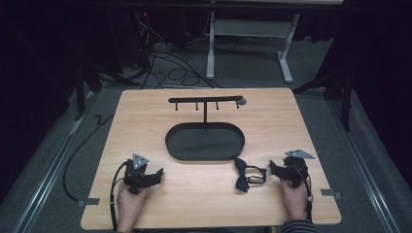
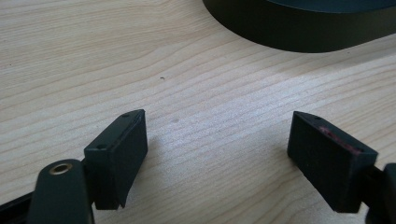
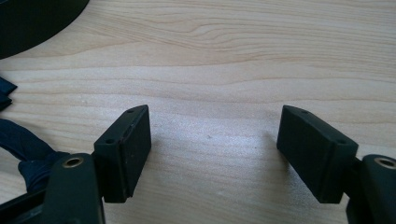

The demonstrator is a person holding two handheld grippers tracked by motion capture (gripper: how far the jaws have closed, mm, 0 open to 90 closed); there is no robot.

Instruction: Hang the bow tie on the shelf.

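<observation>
A dark bow tie (image 1: 244, 174) is found flat on the table (image 1: 204, 204), just beside the right gripper (image 1: 275, 169) and near the black stand (image 1: 205, 140) with hooks. Nothing is held: jaws of both the right and left gripper (image 1: 156, 175) are spread wide over bare wood. Picking up and hanging are judged outstanding.

— We see a black oval tray (image 1: 180, 145) sitting mid-table on the pale wooden table (image 1: 145, 111), a T-shaped hook rack (image 1: 205, 100) rising from its far edge.

— And beyond the table we've got grey carpet, tangled cables (image 1: 167, 68) and a white desk frame (image 1: 250, 29) against the dark.
</observation>
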